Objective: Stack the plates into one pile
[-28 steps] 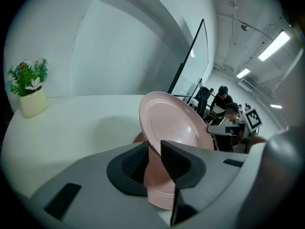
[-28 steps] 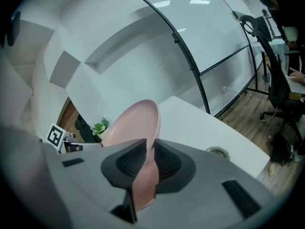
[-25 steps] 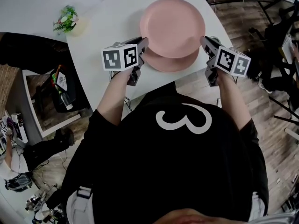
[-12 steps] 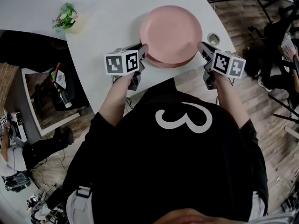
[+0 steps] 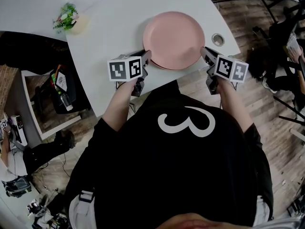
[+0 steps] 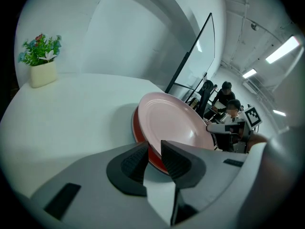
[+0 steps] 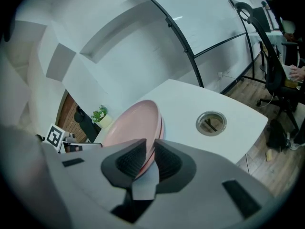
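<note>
A pink plate [image 5: 174,38] lies over a darker red plate [image 6: 139,136] on the white table [image 5: 112,30]; only a thin rim of the lower plate shows. My left gripper [image 5: 145,59] is shut on the pink plate's left rim, which runs between its pads in the left gripper view [image 6: 153,157]. My right gripper [image 5: 205,53] is shut on the opposite rim. In the right gripper view the pink plate [image 7: 131,125] passes between the jaws [image 7: 148,160], and the lower plate's edge [image 7: 161,128] peeks out behind it.
A small potted flower [image 5: 69,19] stands at the table's far left. A round cable hole [image 5: 218,39] sits right of the plates, near the table's corner. The table's front edge runs just under both grippers. People and an office chair [image 7: 279,75] are beyond the table.
Both grippers have come down with the pink plate. It hung clear above the lower plate before and now sits close over it, hiding nearly all of it.
</note>
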`<state>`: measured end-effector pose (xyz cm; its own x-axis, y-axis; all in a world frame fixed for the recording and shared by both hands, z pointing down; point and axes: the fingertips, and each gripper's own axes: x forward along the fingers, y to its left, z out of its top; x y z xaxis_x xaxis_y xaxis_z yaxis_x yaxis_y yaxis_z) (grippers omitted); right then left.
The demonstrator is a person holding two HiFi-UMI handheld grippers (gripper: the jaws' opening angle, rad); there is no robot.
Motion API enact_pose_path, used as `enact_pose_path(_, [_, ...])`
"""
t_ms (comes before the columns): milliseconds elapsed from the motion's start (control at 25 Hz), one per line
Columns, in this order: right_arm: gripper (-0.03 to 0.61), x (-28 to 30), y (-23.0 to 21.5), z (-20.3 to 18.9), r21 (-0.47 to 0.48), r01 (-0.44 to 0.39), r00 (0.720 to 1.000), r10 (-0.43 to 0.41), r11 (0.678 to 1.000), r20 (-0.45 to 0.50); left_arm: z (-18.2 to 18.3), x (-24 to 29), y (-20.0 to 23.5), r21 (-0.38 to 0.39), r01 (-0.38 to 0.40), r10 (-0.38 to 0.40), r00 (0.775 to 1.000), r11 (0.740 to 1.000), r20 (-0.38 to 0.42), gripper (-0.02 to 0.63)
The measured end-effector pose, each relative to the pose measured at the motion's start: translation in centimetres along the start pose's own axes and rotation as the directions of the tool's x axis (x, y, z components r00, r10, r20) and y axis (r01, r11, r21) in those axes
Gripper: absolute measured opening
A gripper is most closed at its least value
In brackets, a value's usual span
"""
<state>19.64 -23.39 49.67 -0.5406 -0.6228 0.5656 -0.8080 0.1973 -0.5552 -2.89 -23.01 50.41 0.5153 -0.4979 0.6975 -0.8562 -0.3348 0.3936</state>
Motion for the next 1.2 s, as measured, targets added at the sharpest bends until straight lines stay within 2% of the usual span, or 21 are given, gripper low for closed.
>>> enact_pose_path(240, [0.067,0.0,0.4,-1.4,0.011,-0.002,1.000,0.002,1.000,0.008,-1.2,-0.5,0.4,-0.007,0.008,-0.008,1.000,1.000,0.004,0.091])
enact_pose_path(480, [0.067,0.3,0.3,-1.1,0.005,-0.001,1.000,0.001,1.000,-0.004,-0.7,-0.3,0.2,-0.029,0.027,-0.027,1.000,0.999,0.002,0.091])
enact_pose_path(800, [0.070,0.5,0.7,-1.1,0.005,-0.016,1.000,0.016,1.000,0.009,-0.7,-0.3,0.5,-0.010,0.038,-0.038,0.999,0.999,0.009,0.089])
enact_pose_path(960, [0.077,0.3,1.1,-1.0,-0.006,-0.020,1.000,0.020,1.000,0.021,-0.4,-0.4,0.3,0.018,0.045,-0.045,0.999,0.999,0.024,0.091])
enact_pose_path(1040, [0.110,0.2,1.1,-1.2,-0.010,-0.019,1.000,0.020,1.000,0.023,-0.4,-0.4,0.2,0.030,0.048,-0.048,0.999,0.998,0.023,0.094])
enact_pose_path(1200, [0.136,0.1,0.2,-2.3,-0.004,-0.007,0.999,0.007,1.000,0.032,-1.2,-0.5,0.7,0.084,0.023,-0.025,1.000,0.996,0.014,0.146])
